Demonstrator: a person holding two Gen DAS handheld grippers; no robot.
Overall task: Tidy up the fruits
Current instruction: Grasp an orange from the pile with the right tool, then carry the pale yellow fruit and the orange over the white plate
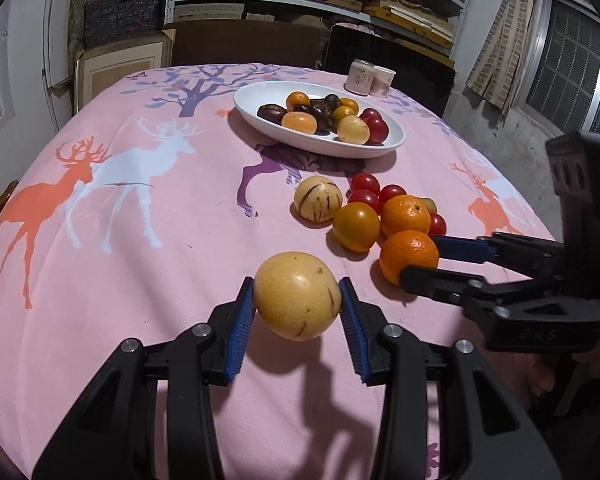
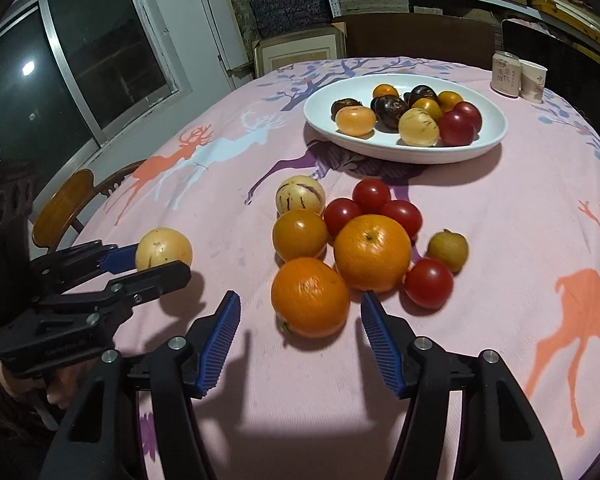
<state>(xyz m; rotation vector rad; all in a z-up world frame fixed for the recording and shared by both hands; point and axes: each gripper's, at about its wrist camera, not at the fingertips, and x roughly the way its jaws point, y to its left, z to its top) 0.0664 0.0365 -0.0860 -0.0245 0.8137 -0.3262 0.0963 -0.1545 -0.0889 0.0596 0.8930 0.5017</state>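
My left gripper is shut on a pale yellow streaked melon, held just above the pink tablecloth; it also shows in the right wrist view. My right gripper is open, its blue pads either side of the nearest orange, not touching it. That orange sits at the front of a loose pile: a second orange, a yellow tomato, red cherry tomatoes and a striped melon. A white oval bowl behind holds several fruits.
Two small paper cups stand at the table's far right. A wooden chair sits at the left edge. A small olive-yellow fruit and a red tomato lie right of the pile. Shelves and boxes stand behind the table.
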